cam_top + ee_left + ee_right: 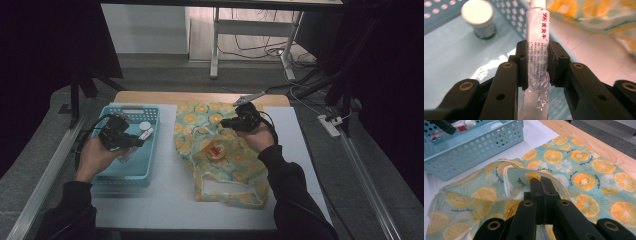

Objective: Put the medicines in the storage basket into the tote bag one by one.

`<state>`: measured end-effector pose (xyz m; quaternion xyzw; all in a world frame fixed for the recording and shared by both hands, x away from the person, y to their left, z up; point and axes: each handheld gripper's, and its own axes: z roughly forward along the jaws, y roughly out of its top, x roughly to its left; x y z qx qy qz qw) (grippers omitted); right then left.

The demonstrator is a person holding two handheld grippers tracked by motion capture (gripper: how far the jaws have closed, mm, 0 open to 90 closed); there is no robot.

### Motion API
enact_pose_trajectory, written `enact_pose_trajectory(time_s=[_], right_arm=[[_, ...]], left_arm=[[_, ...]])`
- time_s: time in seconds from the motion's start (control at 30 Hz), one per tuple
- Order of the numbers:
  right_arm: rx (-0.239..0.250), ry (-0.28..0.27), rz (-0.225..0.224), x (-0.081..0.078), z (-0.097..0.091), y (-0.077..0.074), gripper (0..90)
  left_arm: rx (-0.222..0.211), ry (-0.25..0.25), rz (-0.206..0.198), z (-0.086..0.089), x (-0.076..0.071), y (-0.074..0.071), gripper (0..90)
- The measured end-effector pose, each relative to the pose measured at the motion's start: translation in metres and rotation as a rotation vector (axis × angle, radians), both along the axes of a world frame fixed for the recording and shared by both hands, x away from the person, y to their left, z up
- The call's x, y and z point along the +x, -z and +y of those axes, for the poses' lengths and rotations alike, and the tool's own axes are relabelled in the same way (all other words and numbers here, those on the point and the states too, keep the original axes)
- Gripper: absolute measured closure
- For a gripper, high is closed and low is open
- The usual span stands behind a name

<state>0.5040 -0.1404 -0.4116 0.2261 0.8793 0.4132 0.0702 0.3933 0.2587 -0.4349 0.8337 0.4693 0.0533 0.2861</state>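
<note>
On my left I have the left gripper (131, 141) over the basket (102, 172), its fingers (524, 62) clamped on a white tube (537, 47) with red print. The tube sticks out past the fingers toward the basket's right wall. Just beyond it, on the basket floor, stands 1 small bottle (479, 20) with a white cap. On my right the right gripper (231, 122) sits over the far part of the bag (230, 170), which lies on the bench (165, 205) just right of the basket. Its fingers (535, 187) are together, pinching a raised fold of the bag's cloth. A round red-marked thing (216, 150) rests on the bag's middle.
</note>
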Motion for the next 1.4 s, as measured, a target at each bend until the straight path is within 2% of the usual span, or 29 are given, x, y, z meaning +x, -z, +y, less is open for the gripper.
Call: enact_pose_trajectory(time_s=[0.37,0.57,0.67,0.97,1.4], right_arm=[[0.001,0.003,-0.001,0.000,-0.001,-0.001,89.9],[0.004,0.010,0.001,0.002,-0.003,0.000,89.9],[0.001,0.011,0.002,0.002,-0.003,0.001,89.9],[0.000,0.010,0.003,0.003,0.000,0.002,89.9],[-0.001,0.008,0.000,0.003,-0.001,0.001,89.9]], left_arm=[[-0.020,0.111,-0.041,-0.039,-0.008,-0.024,71.9],[-0.038,0.170,-0.038,-0.061,-0.009,-0.031,71.9],[-0.066,0.193,-0.033,-0.071,-0.009,-0.033,71.9],[-0.082,0.269,-0.016,-0.113,-0.002,-0.033,71.9],[-0.051,0.364,-0.010,-0.173,0.014,-0.031,71.8]])
